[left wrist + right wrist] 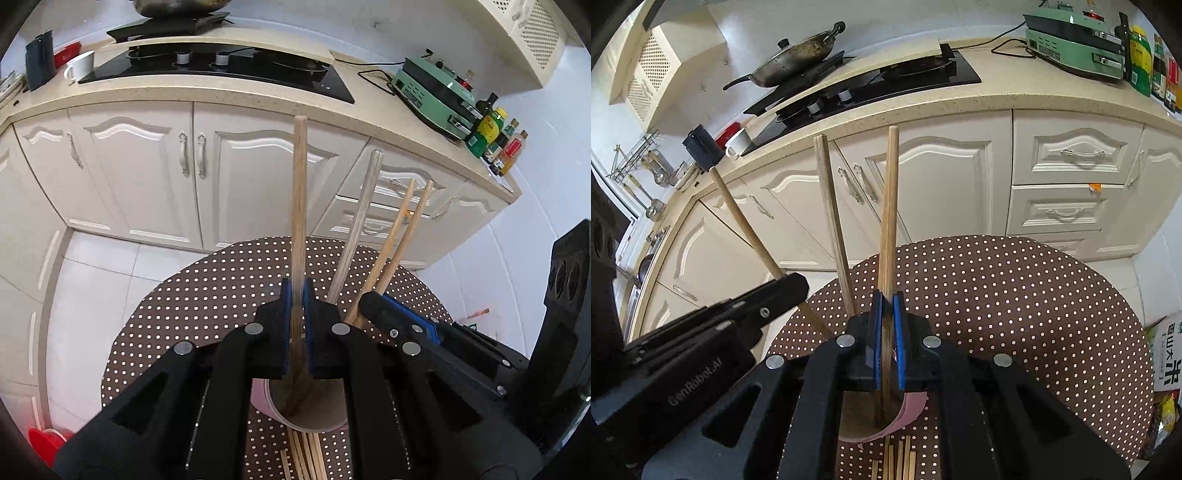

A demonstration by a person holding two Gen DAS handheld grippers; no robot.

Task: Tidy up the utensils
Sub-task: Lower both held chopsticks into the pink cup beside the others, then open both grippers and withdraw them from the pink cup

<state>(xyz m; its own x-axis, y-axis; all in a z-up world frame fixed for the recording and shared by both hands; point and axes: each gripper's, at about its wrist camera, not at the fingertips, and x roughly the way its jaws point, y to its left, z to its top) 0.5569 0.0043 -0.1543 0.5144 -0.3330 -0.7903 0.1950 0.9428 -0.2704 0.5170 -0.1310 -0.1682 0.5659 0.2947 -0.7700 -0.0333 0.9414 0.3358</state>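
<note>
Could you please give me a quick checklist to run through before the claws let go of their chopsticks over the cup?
1. Left claw shut on a chopstick: ok.
2. Right claw shut on a chopstick: ok.
3. Both held tips inside the cup: ok.
4. Cup upright on the table: ok.
5. Tips touching the cup bottom: cannot tell.
6. Loose chopsticks left on the table: not ok.
</note>
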